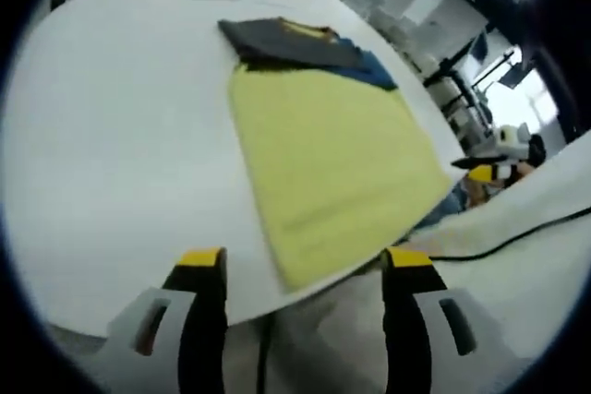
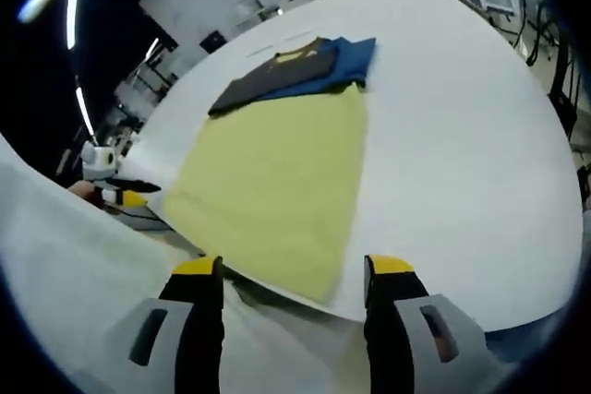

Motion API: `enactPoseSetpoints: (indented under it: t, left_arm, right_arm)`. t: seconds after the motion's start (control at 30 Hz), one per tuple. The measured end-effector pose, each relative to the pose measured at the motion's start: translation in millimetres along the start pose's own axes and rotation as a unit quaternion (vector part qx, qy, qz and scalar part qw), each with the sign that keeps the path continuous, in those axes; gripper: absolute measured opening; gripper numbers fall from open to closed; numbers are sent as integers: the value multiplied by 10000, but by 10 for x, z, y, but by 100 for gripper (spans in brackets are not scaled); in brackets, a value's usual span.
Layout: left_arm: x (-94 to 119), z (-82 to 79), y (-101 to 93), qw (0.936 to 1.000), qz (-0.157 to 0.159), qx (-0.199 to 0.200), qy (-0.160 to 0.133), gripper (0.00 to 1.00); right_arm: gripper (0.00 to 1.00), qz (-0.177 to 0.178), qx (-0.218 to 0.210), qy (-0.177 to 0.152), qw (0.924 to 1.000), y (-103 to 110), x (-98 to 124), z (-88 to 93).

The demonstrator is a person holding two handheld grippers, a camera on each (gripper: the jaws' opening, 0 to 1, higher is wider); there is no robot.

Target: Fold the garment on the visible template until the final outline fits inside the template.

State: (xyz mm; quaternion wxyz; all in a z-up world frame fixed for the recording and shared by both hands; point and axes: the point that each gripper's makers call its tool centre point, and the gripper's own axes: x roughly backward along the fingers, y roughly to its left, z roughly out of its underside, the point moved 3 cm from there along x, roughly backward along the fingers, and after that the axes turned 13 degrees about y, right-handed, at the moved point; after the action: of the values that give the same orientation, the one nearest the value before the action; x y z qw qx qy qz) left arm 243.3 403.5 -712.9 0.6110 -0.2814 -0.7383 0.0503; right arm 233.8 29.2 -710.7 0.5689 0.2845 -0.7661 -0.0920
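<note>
A wide white table (image 1: 111,154) fills both views, with workshop clutter and bright windows along the top edge behind it. The yellow template (image 1: 332,163) lies from the centre toward the lower right in the left gripper view, and from the centre to the lower left in the right gripper view (image 2: 277,182), its near corner hanging at the table edge. The garment (image 1: 295,43), a dark grey and blue piece with a touch of yellow at the collar, is seen folded at the template's far end, upper centre of both views (image 2: 295,66); part of it appears to lie beyond the template's outline. The left gripper (image 1: 305,265) and right gripper (image 2: 295,269) are held spread and empty at the near table edge. The step is best done by reaching to the garment's far edge, pinching one layer cleanly, and drawing it wholly onto the yellow without dragging the template.
</note>
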Motion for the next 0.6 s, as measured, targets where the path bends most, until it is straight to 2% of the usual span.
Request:
enactPoseSetpoints:
  t: [0.17, 0.6]
  left_arm:
    - [-45, 42, -38, 9999, 105, 70, 85, 53]
    - [-118, 123, -50, 9994, 143, 184, 250, 42]
  right_arm:
    - [55, -79, -24, 121, 9999, 25, -47, 93]
    - [44, -45, -239, 229, 9994, -24, -109, 222]
